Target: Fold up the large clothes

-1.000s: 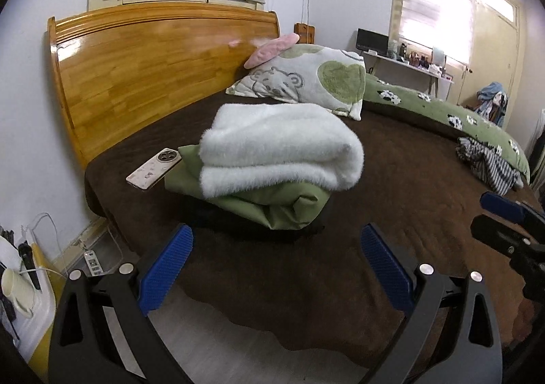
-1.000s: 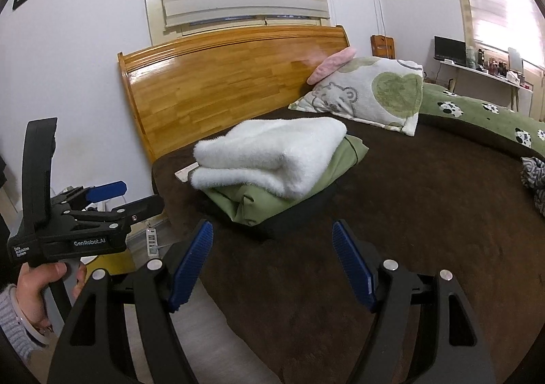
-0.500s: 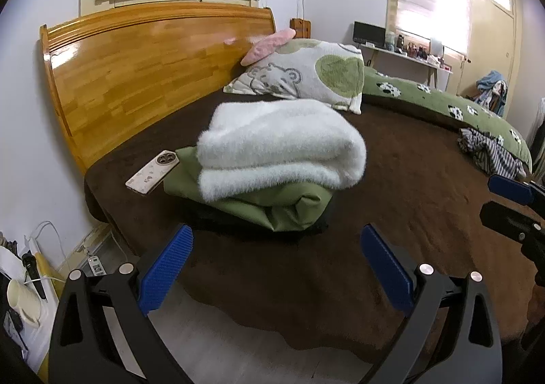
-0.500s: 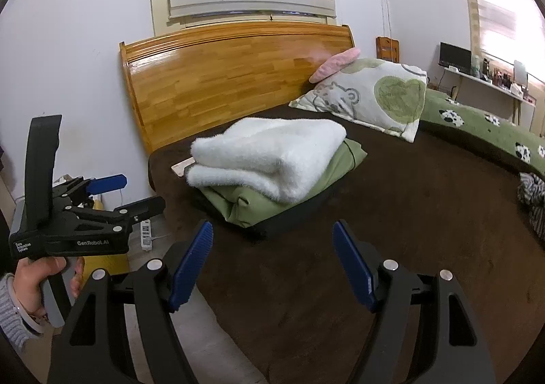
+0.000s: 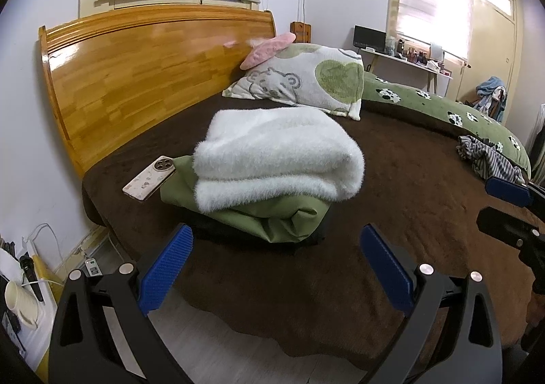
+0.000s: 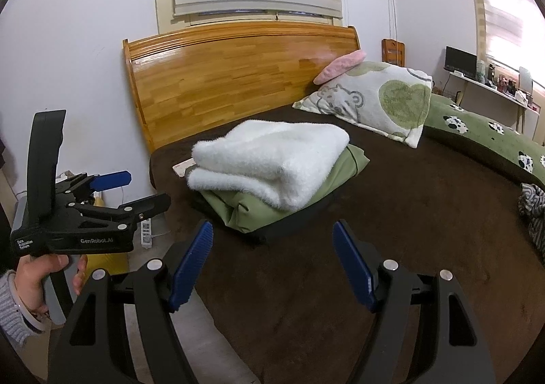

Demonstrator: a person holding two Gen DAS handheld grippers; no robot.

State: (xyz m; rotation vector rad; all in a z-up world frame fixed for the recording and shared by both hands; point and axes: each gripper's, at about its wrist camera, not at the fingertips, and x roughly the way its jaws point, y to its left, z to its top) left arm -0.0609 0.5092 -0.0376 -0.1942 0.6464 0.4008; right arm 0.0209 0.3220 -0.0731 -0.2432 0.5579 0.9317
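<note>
A folded fluffy white garment (image 5: 276, 155) lies on top of a folded green garment (image 5: 272, 217) and a dark folded piece, stacked on the brown bed cover (image 5: 408, 179). The stack also shows in the right wrist view (image 6: 269, 159). My left gripper (image 5: 272, 268) is open and empty, held off the bed's edge short of the stack. My right gripper (image 6: 272, 264) is open and empty, also short of the stack. The left gripper shows in the right wrist view (image 6: 112, 193), held in a hand at the left.
A phone (image 5: 150, 178) lies beside the stack. A bear-print pillow (image 5: 299, 80) and a green cow-print duvet (image 5: 442, 108) lie behind. A striped crumpled garment (image 5: 490, 159) lies at the bed's right. The wooden headboard (image 5: 136, 77) stands at the left. A power strip (image 6: 145, 230) lies on the floor.
Both grippers have drawn back slightly from the bed and tilted; the stack sits a little farther away. Both stay open and empty.
</note>
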